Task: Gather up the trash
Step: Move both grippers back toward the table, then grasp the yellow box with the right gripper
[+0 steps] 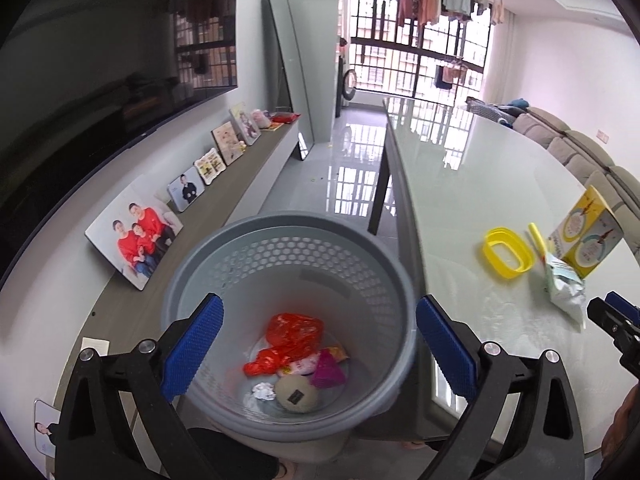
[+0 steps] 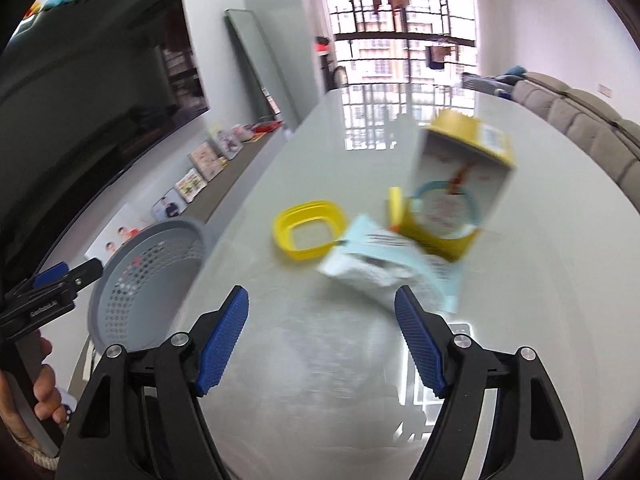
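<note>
While both tongs gape, left gripper (image 1: 318,344) hangs over the perforated grey bin (image 1: 288,240). One yellow ring (image 2: 308,234), one crinkled packet (image 2: 372,264), one carton (image 2: 456,196) lie near the glossy table's (image 2: 280,360) left edge, ahead of right gripper (image 2: 322,346)

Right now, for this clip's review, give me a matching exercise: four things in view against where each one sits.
Things:
1. red plastic bag
2. yellow ring-shaped lid
3. white crumpled packet
4. framed family photo

Places:
A. leaning on the wall shelf under the TV
B. at the bottom of the grey basket
C. flat on the table, left of the carton
D. on the table, nearest the open right tool

Pairs: 1-B, 2-C, 3-D, 4-A
</note>
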The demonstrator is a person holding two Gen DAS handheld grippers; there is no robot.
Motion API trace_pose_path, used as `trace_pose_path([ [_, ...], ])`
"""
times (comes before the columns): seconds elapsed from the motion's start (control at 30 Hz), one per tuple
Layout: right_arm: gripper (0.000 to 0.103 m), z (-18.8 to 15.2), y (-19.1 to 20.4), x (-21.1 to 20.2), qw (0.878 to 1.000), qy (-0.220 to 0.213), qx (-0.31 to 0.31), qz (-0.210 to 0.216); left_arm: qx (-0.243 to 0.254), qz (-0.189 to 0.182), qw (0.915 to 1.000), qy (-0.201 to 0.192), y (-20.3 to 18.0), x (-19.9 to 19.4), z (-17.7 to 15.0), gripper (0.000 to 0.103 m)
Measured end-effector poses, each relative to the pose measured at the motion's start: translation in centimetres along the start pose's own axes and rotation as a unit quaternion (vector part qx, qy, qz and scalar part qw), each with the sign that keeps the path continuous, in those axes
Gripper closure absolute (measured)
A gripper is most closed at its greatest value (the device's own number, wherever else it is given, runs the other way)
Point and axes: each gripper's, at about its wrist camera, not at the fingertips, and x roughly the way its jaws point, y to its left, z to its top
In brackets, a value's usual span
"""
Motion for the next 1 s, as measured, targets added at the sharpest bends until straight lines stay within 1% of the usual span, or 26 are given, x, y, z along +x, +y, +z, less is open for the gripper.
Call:
trace_pose_path([
  [0.13,0.031,0.3,-2.8,-0.5,0.999,-0.011,0.018,-0.032,0.008,-0.012,0.9999,0.004,-2.7,0.0,0.3,0.008],
  [0.27,0.031,1.1,-4.7,-0.6,0.998,-0.023,0.028,-0.044,0.016,-0.019,0.9997,0.007,-4.9,0.1,0.5,0.008],
  [0.5,0.028,3.1,-6.4,0.5,0.997,-0.04,0.056,-0.046,0.029,-0.022,0.9993,0.007,-7.7,0.0,0.8,0.008],
  [0.67,0.027,4.6,-6.4,1.8,0.995,-0.046,0.066,-0.054,0.031,-0.019,0.9993,0.012,-8.1,0.4,0.9,0.008],
  [0.83,0.027,5.4,-5.9,3.8,0.993,-0.042,0.08,-0.069,0.031,-0.015,0.9992,0.02,-7.7,1.0,0.9,0.008],
  [1.0,0.026,6.2,-5.4,5.5,0.989,-0.046,0.092,-0.104,0.027,-0.008,0.9994,0.019,-7.1,1.1,0.9,0.008],
])
